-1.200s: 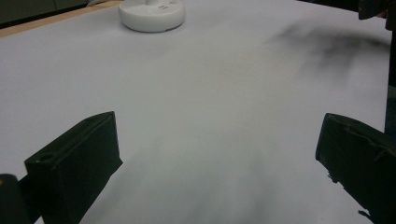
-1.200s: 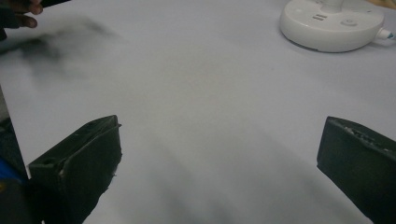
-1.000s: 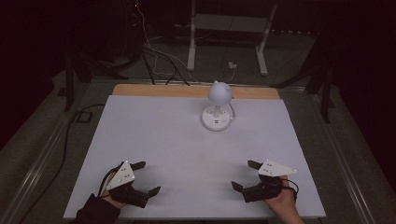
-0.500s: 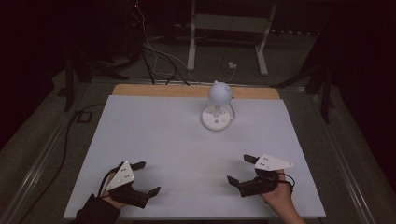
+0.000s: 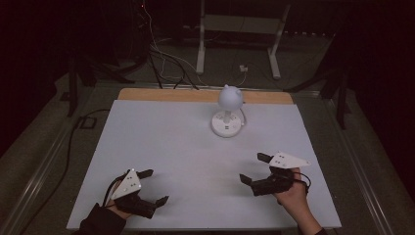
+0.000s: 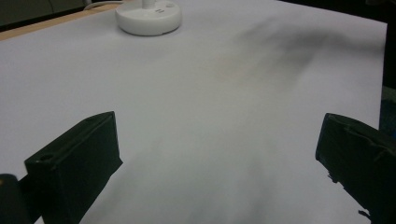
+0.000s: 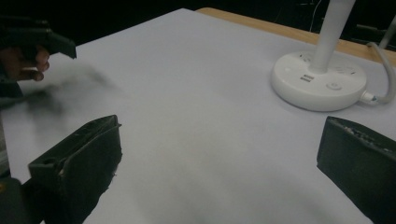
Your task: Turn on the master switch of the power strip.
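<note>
- Step in hand, as judged: the approach. Your left gripper (image 5: 147, 188) at the lower left of the high view and your right gripper (image 5: 257, 169) at the lower right both hang low over the white bench (image 5: 161, 142), jaws spread wide and holding nothing.
- The desk lamp (image 5: 228, 115) stands upper centre of the high view, near the far edge and well apart from both grippers.
- Its long axis is the upright stem (image 7: 329, 32), rising from the round base (image 7: 320, 79); the ball-shaped head (image 5: 230, 97) sits on top, and which way it faces you cannot tell.
- Next move, as judged: carry the nearer right gripper forward to the base, where the buttons lie, keeping clear of the cord (image 7: 383, 70).
</note>
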Tool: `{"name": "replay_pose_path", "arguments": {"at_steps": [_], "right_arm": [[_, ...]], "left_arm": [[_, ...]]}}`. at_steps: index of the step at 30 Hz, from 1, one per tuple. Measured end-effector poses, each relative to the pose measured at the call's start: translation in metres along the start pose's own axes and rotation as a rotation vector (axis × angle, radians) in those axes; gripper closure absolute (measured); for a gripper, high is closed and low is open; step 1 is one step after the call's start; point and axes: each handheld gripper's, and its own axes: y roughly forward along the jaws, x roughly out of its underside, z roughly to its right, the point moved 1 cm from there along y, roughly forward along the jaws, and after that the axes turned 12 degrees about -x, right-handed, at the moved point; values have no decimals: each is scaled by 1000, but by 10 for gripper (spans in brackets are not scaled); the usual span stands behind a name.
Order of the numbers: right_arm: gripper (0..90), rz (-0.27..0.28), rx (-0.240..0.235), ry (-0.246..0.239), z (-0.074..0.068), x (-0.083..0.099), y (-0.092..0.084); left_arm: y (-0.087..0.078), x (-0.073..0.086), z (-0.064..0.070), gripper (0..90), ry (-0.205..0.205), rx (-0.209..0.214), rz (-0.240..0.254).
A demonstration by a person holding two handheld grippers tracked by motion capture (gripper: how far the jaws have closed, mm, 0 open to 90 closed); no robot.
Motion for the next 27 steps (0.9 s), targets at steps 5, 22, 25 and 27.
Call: {"name": "replay_pose_path", "arguments": {"at_steps": [5, 22, 25, 27], "right_arm": [[0, 21, 3, 12, 5, -7, -5], [0, 31, 18, 15, 27, -22, 1], [0, 27, 20, 12, 32, -27, 4], [0, 31, 23, 9, 35, -30, 6]], "left_arm": [[-1, 0, 1, 3, 4, 0, -1], [-1, 0, 0, 3, -1, 1, 3], [-1, 0, 0, 3, -4, -1, 4], [-1, 0, 0, 3, -3, 1, 5]]}}
